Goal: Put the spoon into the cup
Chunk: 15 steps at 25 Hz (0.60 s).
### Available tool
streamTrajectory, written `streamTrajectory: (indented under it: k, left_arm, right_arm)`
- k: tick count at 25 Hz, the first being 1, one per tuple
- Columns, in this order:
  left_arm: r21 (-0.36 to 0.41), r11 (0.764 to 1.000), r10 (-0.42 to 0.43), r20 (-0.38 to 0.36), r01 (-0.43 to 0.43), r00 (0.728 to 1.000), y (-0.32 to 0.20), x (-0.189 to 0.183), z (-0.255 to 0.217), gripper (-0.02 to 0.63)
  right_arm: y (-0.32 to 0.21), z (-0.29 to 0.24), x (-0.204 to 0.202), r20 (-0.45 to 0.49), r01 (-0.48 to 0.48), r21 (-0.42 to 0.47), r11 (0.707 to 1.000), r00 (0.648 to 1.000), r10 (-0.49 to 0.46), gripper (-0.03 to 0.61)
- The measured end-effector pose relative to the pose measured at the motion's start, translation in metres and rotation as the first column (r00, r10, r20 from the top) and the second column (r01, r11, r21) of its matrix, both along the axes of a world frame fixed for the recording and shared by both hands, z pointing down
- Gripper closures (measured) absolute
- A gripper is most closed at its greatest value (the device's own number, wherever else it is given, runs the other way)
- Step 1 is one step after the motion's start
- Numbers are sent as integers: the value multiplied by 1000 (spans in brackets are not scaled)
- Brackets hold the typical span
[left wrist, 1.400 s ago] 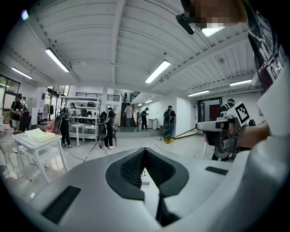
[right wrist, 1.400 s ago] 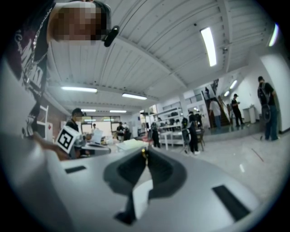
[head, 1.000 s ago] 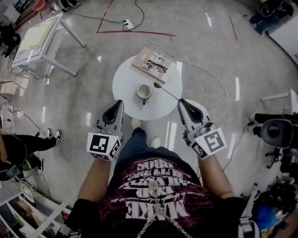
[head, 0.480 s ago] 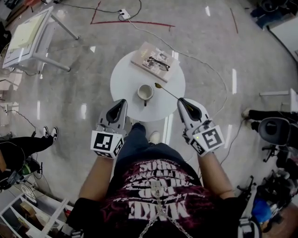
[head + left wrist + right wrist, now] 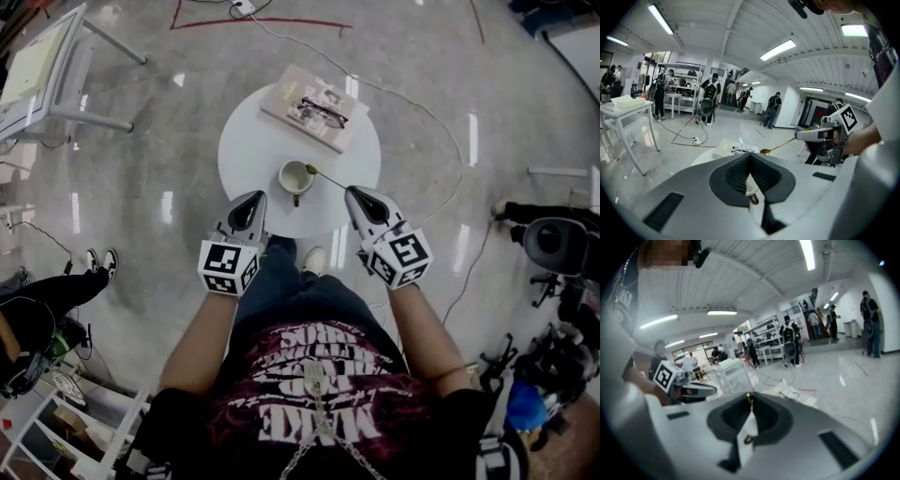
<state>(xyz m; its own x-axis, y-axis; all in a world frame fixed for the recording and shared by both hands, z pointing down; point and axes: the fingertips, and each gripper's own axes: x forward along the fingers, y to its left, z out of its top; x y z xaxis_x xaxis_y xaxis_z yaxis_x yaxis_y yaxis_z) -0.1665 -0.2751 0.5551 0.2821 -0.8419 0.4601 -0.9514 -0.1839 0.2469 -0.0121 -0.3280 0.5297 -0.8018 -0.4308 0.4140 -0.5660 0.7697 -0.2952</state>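
Right gripper (image 5: 357, 193): jaws were clamped on the handle end of the slim golden metal spoon (image 5: 330, 179), which slanted toward the pale round ceramic cup (image 5: 294, 177). The spoon's bowl sat just at the cup's rim; contact could not be judged. The cup stood on the round white table (image 5: 248, 141). Left gripper (image 5: 251, 199): jaws were together with nothing between them, at the table's near edge.

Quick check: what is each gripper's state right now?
Left gripper: closed, nothing between its jaws.
Right gripper: closed on the spoon.
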Motion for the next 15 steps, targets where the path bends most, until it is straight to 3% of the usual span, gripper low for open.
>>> streamTrajectory:
  k: [9,15]
  left_arm:
    - [-130,991,10,-34,-14,999,-26,-6,67,584]
    - [-179,983,28,-33,-34,999,-33,-16,80,584]
  right_arm:
    - [-3,96,-18,-102,-1,-139,990,995,-13,543]
    - [-4,134,-30,-177,5,-207,978,983,-42,543]
